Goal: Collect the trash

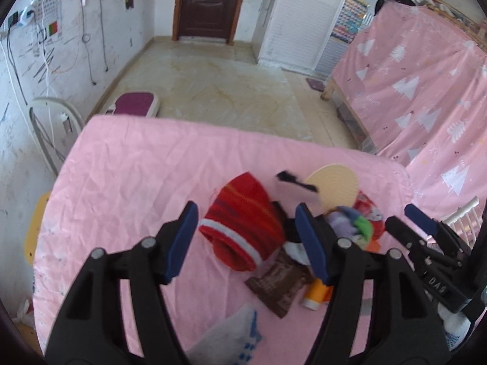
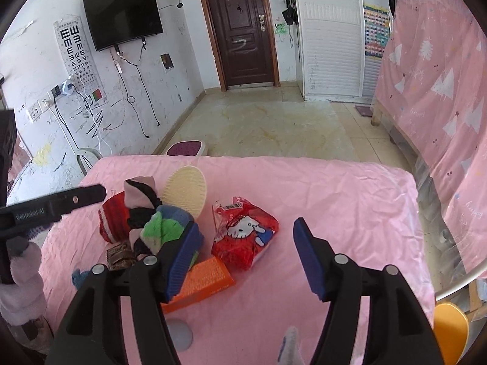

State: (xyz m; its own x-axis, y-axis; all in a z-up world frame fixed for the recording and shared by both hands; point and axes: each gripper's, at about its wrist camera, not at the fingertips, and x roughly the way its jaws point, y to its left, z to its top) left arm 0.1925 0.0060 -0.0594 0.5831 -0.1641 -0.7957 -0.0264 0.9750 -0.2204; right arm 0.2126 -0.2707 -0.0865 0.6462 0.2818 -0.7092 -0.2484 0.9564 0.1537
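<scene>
- Your left gripper [image 1: 248, 240] has its jaws wide apart and holds nothing; it hangs over the red hat [image 1: 243, 225] on the pink worktop [image 1: 127, 164].
- The brown wrapper [image 1: 278, 283] lies just right of the hat.
- The red bag [image 2: 243, 231] lies between the jaws of your right gripper [image 2: 245, 255], which are also wide apart.
- The orange box [image 2: 204, 279] touches the bag.

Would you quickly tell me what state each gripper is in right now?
Left gripper: jaws open, holding nothing, above the red sock.
Right gripper: jaws open, holding nothing, above the red Hello Kitty packet.
</scene>
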